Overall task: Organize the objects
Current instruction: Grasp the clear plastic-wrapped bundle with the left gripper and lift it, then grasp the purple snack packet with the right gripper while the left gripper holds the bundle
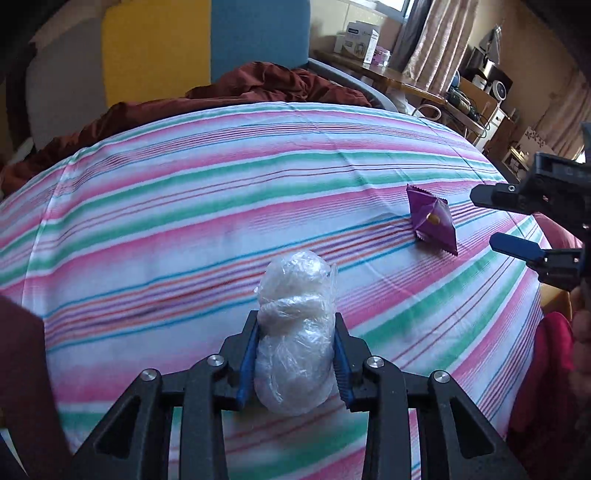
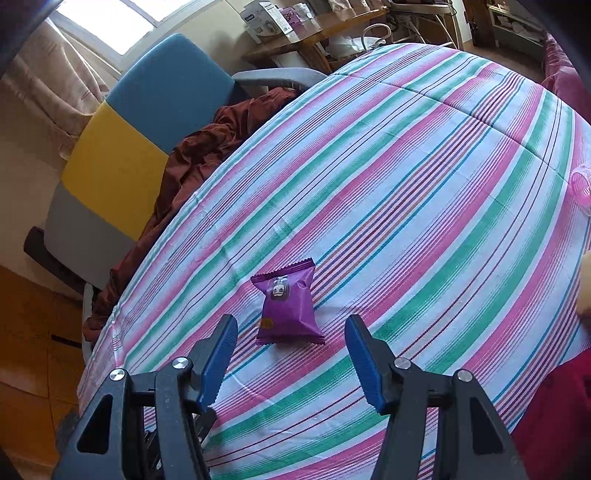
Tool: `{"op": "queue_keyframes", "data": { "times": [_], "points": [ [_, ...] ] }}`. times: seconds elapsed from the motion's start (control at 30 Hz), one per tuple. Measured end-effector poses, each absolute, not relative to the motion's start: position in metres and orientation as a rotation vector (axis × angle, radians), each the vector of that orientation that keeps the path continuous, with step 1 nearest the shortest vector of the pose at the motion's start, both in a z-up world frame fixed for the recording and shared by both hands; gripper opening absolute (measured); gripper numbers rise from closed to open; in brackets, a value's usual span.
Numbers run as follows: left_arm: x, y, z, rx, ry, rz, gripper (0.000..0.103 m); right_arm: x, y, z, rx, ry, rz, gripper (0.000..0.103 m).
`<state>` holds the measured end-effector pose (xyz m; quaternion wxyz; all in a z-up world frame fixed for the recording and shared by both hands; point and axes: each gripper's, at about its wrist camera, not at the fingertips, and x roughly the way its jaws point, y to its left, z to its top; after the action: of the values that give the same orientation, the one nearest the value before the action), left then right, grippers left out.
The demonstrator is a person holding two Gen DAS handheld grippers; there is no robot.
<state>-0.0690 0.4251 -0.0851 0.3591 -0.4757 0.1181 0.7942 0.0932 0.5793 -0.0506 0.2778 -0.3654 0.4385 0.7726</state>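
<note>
Striped cloth (image 2: pixel 424 177) in pink, green and white covers the table under me. At its right edge a pink object (image 2: pixel 580 186) is cut off. My left gripper (image 1: pixel 295 354) is clamped on a plastic-wrapped white bundle (image 1: pixel 295 325), contents unclear. My right gripper (image 2: pixel 291 354) hangs spread before the purple snack packet (image 2: pixel 288 308) lying on the cloth; its print is unreadable.

daylight from window (image 2: pixel 107 22) | soft shadows | fisheye-bent edges | mild blur
</note>
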Motion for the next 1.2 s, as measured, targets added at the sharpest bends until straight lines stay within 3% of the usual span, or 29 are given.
{"op": "queue_keyframes", "data": {
  "times": [0.23,0.77,0.8,0.83,0.87,1.2],
  "points": [
    [-0.034,0.377,-0.086,-1.206,0.258,2.098,0.036,0.080,0.574,-0.058,-1.080,1.093,2.052,0.061],
    [-0.029,0.367,-0.089,-1.158,0.216,2.070,0.037,0.013,0.590,-0.088,-1.290,0.873,1.943,0.061],
    [-0.029,0.367,-0.090,-1.155,0.211,2.069,0.037,0.010,0.590,-0.087,-1.276,0.843,1.962,0.059],
    [-0.028,0.365,-0.090,-1.151,0.209,2.067,0.037,0.008,0.589,-0.087,-1.280,0.827,1.984,0.041],
    [-0.028,0.364,-0.090,-1.147,0.210,2.067,0.037,0.006,0.586,-0.087,-1.298,0.812,2.002,0.037],
    [-0.027,0.366,-0.092,-1.134,0.211,2.074,0.038,0.009,0.499,-0.086,-1.569,0.657,2.195,0.037]
  ]
}}
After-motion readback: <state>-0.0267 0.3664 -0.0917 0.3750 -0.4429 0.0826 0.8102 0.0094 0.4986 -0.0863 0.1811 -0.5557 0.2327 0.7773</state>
